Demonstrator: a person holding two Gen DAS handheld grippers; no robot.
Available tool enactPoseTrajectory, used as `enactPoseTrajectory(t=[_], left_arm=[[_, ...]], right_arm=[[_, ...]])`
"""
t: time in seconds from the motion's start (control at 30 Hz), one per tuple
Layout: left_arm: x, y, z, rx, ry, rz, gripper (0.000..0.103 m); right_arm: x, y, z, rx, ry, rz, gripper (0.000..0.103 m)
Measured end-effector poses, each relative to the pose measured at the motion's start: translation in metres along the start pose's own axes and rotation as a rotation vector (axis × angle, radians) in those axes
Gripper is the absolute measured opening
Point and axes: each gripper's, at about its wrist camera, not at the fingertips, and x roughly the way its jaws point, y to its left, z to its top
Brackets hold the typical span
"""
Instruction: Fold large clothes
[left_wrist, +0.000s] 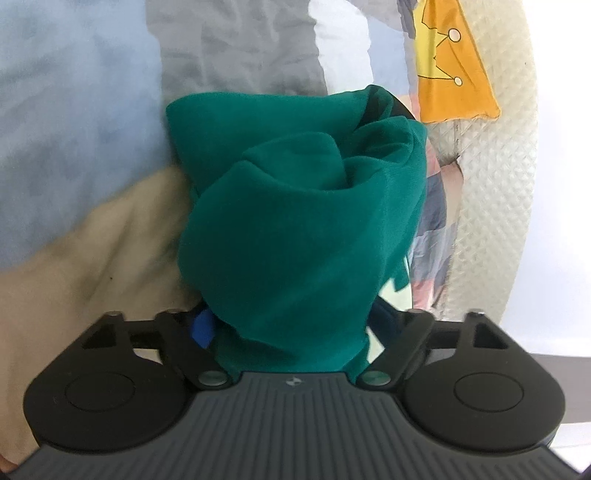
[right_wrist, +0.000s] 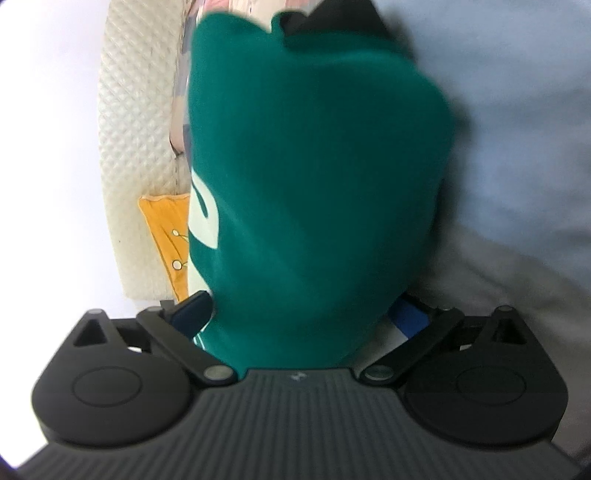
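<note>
Both grippers have the green garment bunched between their fingers. At the left gripper the cloth fills the gap, swelling up through the middle of the frame in loose, twisted folds; a blue pad peeks out at the lower left of the wad, but I can't tell whether the pads press on the fabric or merely stand around it. The right gripper looks spread wide, with the garment heaped between its fingers and covering the centre of the frame, a pale printed mark showing on its left edge; whether it is pinched there is also unclear.

Judging by the shape, the folding is barely begun: the garment is a crumpled lump with no flat panel or clean crease in sight. Spreading, smoothing and every fold appear to remain.

Behind it lies rumpled bedding in pale blue, grey and beige. An orange cloth sits at the upper right of the left view, against a cream quilted surface.
</note>
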Motion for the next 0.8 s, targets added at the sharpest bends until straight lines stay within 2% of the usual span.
enactPoseTrajectory(t=[0.07,0.13,0.23,0.33,0.4,0.43,0.47,0.57,0.67,0.8], left_arm=[[-0.003,-0.004,0.001,0.021,-0.003,0.003,0.068],[-0.002,-0.008,0.004,0.051,-0.014,-0.001,0.062],[-0.005,-0.012,0.000,0.080,-0.029,-0.005,0.059],[-0.003,-0.013,0.001,0.082,-0.028,-0.011,0.059],[-0.007,-0.003,0.001,0.078,-0.015,-0.025,0.063],[-0.007,-0.001,0.002,0.058,-0.005,-0.037,0.070],[-0.002,0.000,0.006,0.040,0.005,-0.044,0.077],[-0.003,-0.001,0.007,0.045,0.019,-0.046,0.088],[-0.004,-0.002,0.004,0.048,0.021,-0.052,0.097],[0.007,0.004,0.006,-0.001,0.044,-0.052,0.102]], right_arm=[[0.007,-0.001,0.000,0.027,-0.006,0.007,0.103],[0.011,0.000,0.004,0.059,-0.036,0.015,0.103],[0.024,0.002,0.006,0.074,-0.084,0.023,0.103],[0.026,0.002,0.007,0.066,-0.089,0.030,0.100],[0.013,-0.001,0.011,0.041,-0.093,0.042,0.085],[0.009,-0.002,0.010,0.028,-0.096,0.040,0.077],[0.006,-0.001,0.010,0.019,-0.099,0.040,0.073],[0.003,-0.003,0.011,0.007,-0.102,0.050,0.063],[-0.003,-0.009,0.011,0.004,-0.103,0.060,0.059],[0.010,-0.009,0.015,0.003,-0.107,0.063,0.057]])
